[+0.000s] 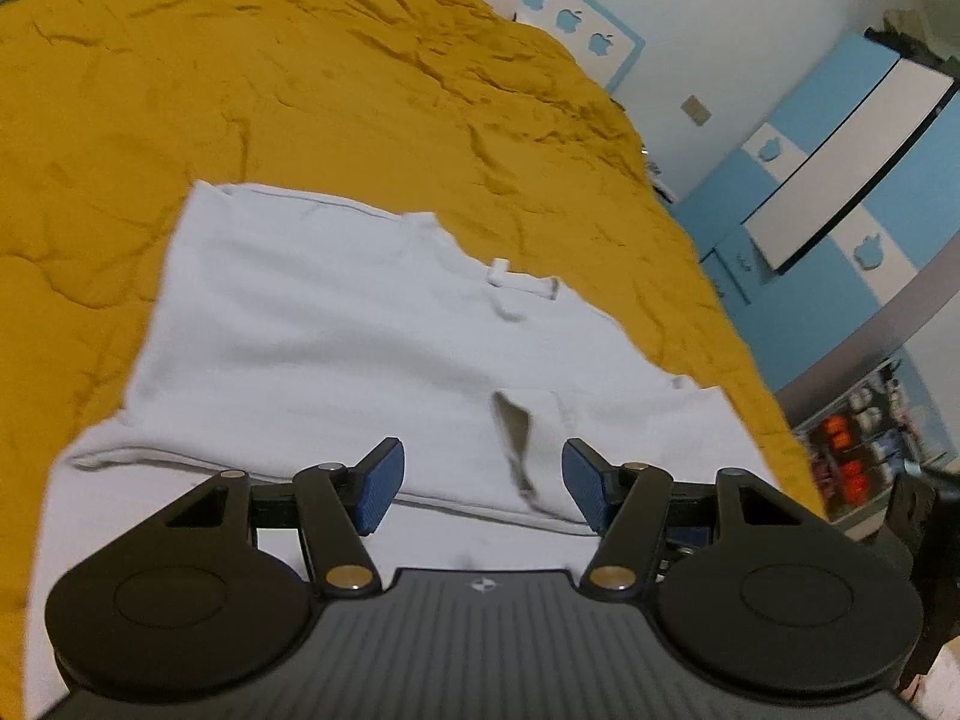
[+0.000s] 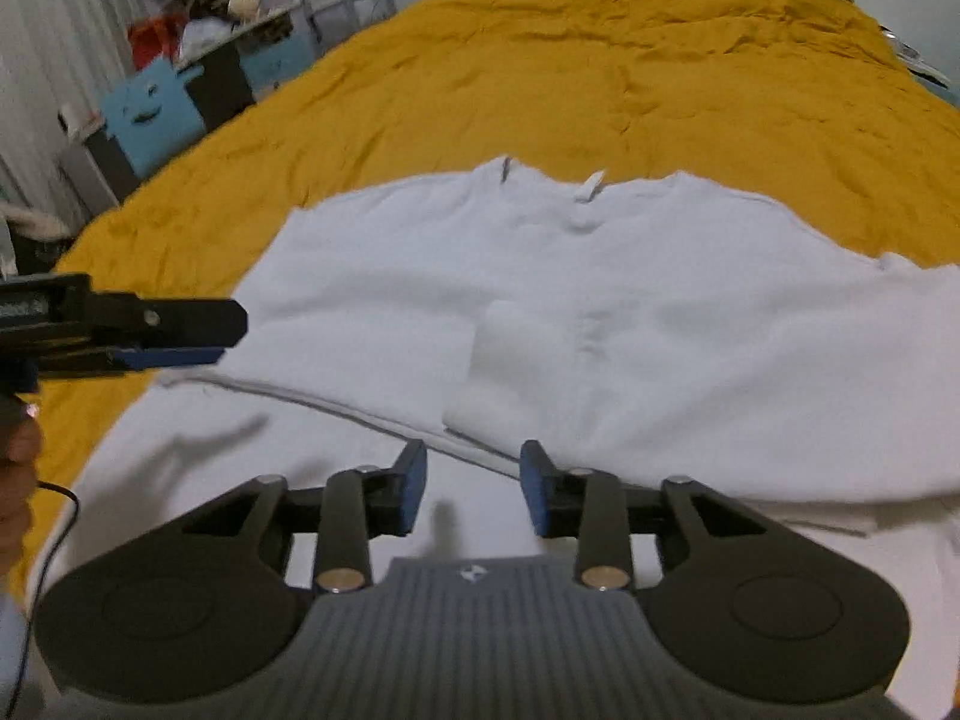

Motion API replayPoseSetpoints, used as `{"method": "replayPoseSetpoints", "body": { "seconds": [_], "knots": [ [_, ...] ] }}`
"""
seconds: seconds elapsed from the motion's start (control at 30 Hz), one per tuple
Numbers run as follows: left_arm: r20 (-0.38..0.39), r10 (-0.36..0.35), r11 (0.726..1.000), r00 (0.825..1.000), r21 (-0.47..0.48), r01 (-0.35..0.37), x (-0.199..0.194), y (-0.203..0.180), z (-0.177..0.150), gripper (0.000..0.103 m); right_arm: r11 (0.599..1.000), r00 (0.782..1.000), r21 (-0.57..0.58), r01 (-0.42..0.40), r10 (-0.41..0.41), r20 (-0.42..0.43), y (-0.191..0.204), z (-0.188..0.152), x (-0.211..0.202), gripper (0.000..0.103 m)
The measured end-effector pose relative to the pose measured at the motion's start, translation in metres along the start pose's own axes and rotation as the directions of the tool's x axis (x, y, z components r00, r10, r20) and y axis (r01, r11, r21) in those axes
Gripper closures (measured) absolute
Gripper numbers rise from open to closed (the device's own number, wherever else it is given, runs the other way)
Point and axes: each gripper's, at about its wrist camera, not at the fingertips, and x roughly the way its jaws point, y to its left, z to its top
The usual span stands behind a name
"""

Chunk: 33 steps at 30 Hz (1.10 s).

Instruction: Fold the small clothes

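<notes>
A small white garment (image 1: 336, 324) lies flat on a mustard-yellow bedspread (image 1: 300, 72), with one part folded over itself and a small white tab at its far edge. My left gripper (image 1: 483, 480) hovers low over the near part of the cloth, open, with nothing pinched between its blue pads. The right wrist view shows the same garment (image 2: 660, 312) with a folded edge running across it. My right gripper (image 2: 474, 486) stands open just above that edge, its pads apart and off the cloth. The left gripper (image 2: 231, 336) reaches in from the left over the garment's left side.
The yellow bedspread (image 2: 600, 60) stretches far beyond the garment. A blue and white wardrobe (image 1: 840, 180) stands past the bed's right side. Shelves and a blue box with a face (image 2: 150, 114) stand beyond its left side. A hand (image 2: 18, 462) and cable show at the left edge.
</notes>
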Motion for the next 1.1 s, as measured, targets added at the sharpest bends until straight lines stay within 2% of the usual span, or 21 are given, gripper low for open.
{"method": "replayPoseSetpoints", "body": {
  "seconds": [0.07,0.13,0.2,0.3,0.47,0.53,0.6,0.7,0.77,0.8,0.83,0.9,1.03,1.1],
  "knots": [
    [-0.009,-0.017,1.000,1.000,-0.014,0.017,0.007,-0.003,0.000,0.029,0.999,0.999,0.028,0.027,-0.028,0.029,-0.011,-0.002,-0.011,0.070],
    [-0.016,-0.034,0.999,0.999,-0.032,0.034,0.015,-0.006,0.000,0.028,0.994,0.994,0.040,0.099,-0.101,0.050,-0.022,-0.006,-0.024,0.069],
    [-0.030,-0.051,0.997,0.998,-0.052,0.049,0.025,-0.007,0.000,0.027,0.979,0.978,0.061,0.193,-0.196,0.064,-0.036,-0.012,-0.036,0.069],
    [-0.058,-0.065,0.996,0.996,-0.072,0.061,0.043,-0.011,-0.002,0.027,0.957,0.960,0.134,0.259,-0.271,0.077,-0.063,-0.022,-0.050,0.069],
    [-0.098,-0.064,0.994,0.993,-0.090,0.055,0.074,-0.019,-0.001,0.027,0.919,0.934,0.228,0.322,-0.348,0.085,-0.098,-0.040,-0.068,0.069],
    [-0.113,-0.037,0.996,0.993,-0.087,0.028,0.090,-0.022,0.002,0.027,0.911,0.931,0.256,0.323,-0.355,0.088,-0.107,-0.049,-0.072,0.069],
    [-0.130,-0.042,0.996,0.991,-0.083,0.032,0.103,-0.023,0.004,0.028,0.907,0.931,0.278,0.318,-0.354,0.092,-0.113,-0.056,-0.076,0.068],
    [-0.175,-0.039,0.996,0.984,-0.085,0.025,0.128,-0.025,0.006,0.043,0.905,0.932,0.293,0.310,-0.350,0.096,-0.115,-0.062,-0.076,0.068],
    [-0.180,-0.011,0.998,0.984,-0.060,0.000,0.140,-0.029,0.003,0.053,0.905,0.933,0.299,0.303,-0.345,0.099,-0.116,-0.065,-0.073,0.068],
    [-0.171,-0.001,0.999,0.985,-0.046,-0.007,0.142,-0.032,0.003,0.063,0.905,0.934,0.302,0.300,-0.343,0.100,-0.118,-0.066,-0.073,0.068],
    [-0.161,0.007,1.000,0.987,-0.027,-0.012,0.142,-0.036,0.002,0.080,0.906,0.935,0.301,0.297,-0.341,0.102,-0.118,-0.067,-0.073,0.068],
    [-0.135,-0.013,1.000,0.991,-0.002,0.013,0.136,-0.044,0.004,0.093,0.908,0.934,0.295,0.298,-0.341,0.107,-0.118,-0.068,-0.072,0.068],
    [-0.068,-0.040,0.995,0.997,0.084,0.046,0.111,-0.077,0.022,0.096,0.910,0.933,0.289,0.297,-0.342,0.117,-0.119,-0.070,-0.076,0.068],
    [-0.040,-0.078,0.988,0.996,0.134,0.083,0.098,-0.103,0.039,0.096,0.916,0.936,0.287,0.280,-0.327,0.131,-0.117,-0.069,-0.078,0.069]
  ]
}}
